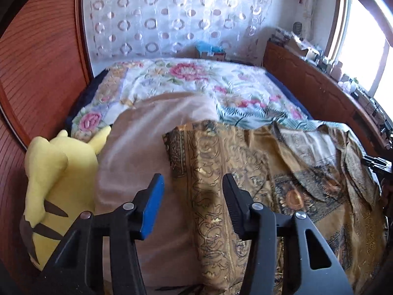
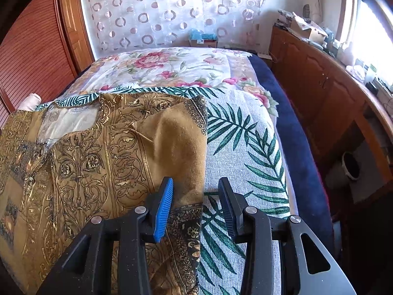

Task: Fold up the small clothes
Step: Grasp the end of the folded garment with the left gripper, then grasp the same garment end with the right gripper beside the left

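The bed (image 2: 289, 132) carries a floral quilt (image 1: 186, 78); on the bed's near end lies the gold patterned garment (image 2: 81, 162), partly folded; the left hand-held gripper (image 1: 192, 184) hovers above it, jaws apart, empty; the right hand-held gripper (image 2: 195, 186) straddles its edge, unclamped.

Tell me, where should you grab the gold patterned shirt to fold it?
Probably by the folded sleeve edge of the gold patterned shirt, where the right gripper already hangs open. That dark-bordered edge lies free on the leaf-print cover, so come from the right side, low, and slide one finger under it.
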`<state>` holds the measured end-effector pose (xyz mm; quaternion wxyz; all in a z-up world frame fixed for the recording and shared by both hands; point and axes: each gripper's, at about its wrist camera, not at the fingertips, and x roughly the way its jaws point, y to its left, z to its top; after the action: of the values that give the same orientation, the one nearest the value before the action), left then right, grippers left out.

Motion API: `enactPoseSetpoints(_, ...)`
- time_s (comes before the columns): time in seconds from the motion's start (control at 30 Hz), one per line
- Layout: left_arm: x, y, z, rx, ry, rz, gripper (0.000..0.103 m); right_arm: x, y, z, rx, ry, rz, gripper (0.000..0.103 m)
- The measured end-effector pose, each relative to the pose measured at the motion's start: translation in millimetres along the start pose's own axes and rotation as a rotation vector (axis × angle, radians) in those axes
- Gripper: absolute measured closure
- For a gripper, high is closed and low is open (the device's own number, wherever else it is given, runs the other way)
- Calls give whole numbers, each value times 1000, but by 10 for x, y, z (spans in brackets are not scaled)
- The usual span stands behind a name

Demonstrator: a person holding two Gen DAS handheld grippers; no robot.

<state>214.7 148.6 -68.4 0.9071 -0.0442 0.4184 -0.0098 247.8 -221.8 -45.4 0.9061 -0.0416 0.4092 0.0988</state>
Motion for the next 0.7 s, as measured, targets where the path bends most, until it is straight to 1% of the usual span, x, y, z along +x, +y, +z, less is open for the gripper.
enactPoseSetpoints(0.1,105,20,0,0,30,2,53,-5,12,-50,-6,-21,-7,63)
enactPoseSetpoints(0.13,111,16,-2,5,28,-6,68,-7,14,-59,-6,-22,-8,63)
enactPoseSetpoints(0.17,113,1,-1,16,27,-24,88,-8,14,-65,-7,-22,-8,62)
enactPoseSetpoints(0.2,109,-15,13,28,25,-33,89,-9,14,-69,-7,-23,-8,62)
enactPoseSetpoints(0.23,73,-35,23,36,10,-21,95,-10,14,-69,-7,-23,-8,62)
enactPoseSetpoints(0.27,1,-54,42,40,-22,-3,97,-11,14,-68,-7,-23,-8,62)
enactPoseSetpoints(0.33,-135,-3,84,16,-78,5,98,-15,15,-70,-8,-23,-12,62)
enactPoseSetpoints(0.37,-185,2,99,5,-92,13,98,-16,19,-73,-10,-24,-15,62)
enactPoseSetpoints(0.47,-203,-9,104,23,-85,24,99,-23,19,-72,-12,-23,-18,62)
enactPoseSetpoints(0.7,-163,19,62,17,-74,25,99,-33,15,-65,-12,-23,-16,62)
